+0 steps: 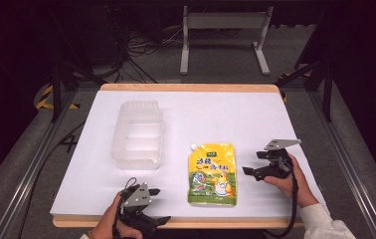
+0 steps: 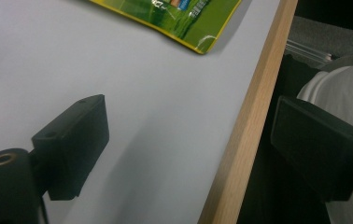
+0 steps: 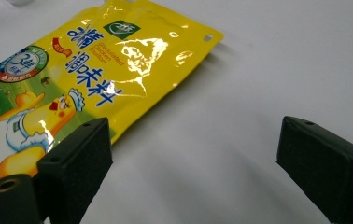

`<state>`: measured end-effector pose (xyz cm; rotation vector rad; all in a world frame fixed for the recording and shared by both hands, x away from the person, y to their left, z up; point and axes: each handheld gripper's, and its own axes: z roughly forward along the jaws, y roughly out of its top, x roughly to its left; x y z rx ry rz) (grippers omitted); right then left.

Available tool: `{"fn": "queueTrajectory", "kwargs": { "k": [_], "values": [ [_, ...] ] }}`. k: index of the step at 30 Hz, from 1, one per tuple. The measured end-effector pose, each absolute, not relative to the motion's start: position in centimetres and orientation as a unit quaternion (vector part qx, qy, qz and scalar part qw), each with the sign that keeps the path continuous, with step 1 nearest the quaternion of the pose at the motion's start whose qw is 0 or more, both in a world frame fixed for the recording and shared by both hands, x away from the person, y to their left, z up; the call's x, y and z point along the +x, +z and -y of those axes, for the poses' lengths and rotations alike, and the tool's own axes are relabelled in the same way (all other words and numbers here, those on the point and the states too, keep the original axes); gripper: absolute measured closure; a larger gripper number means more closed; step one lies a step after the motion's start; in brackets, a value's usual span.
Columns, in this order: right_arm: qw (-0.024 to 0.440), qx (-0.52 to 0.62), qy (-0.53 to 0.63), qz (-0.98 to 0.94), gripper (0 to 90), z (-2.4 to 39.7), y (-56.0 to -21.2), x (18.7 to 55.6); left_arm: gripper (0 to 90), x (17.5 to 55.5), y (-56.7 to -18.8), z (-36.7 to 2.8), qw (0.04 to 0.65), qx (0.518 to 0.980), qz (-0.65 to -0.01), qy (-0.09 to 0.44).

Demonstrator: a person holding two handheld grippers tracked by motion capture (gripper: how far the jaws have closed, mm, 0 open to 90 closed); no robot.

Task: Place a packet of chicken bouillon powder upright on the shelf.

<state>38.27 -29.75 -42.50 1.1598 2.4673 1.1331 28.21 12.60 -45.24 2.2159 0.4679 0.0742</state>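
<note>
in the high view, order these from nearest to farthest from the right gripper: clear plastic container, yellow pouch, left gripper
From the right gripper:
1. yellow pouch, just to its left.
2. left gripper, at the near edge, farther left.
3. clear plastic container, far left, farther up the table.

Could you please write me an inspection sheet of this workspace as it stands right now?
Surface: white table top with a wooden edge, clean.
Job's things: yellow seasoning pouch lying flat near the front; clear plastic bin to its left, apart from it.
Clutter: nothing seen.
Grippers: left gripper open at the front edge, holding nothing; right gripper open beside the pouch, not touching it.
Cables: black cable trailing from the right gripper; loose cables on the floor behind.
Surroundings: dark room, grey floor, metal frame.
</note>
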Motion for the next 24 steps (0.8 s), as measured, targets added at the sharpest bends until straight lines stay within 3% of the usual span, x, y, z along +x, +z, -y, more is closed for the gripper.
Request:
{"fn": "queueTrajectory", "kwargs": {
  "k": [8, 18, 24],
  "values": [
    [0.021, 0.390, 0.386, -0.836, 12.5, 26.2, -43.4, 41.7, 17.7, 29.0, -45.6, -9.0, 0.401, 0.901, -0.163, 0.026],
    [-0.035, 0.405, 0.413, -0.815, 12.7, 24.6, -43.9, 43.0, 21.5, 30.2, -45.4, -7.1, 0.412, 0.898, -0.153, 0.020],
    [-0.052, 0.398, 0.419, -0.815, 35.3, 24.0, -44.0, 42.8, 23.8, 30.9, -45.6, -7.0, 0.398, 0.901, -0.170, 0.021]
  ]
}}
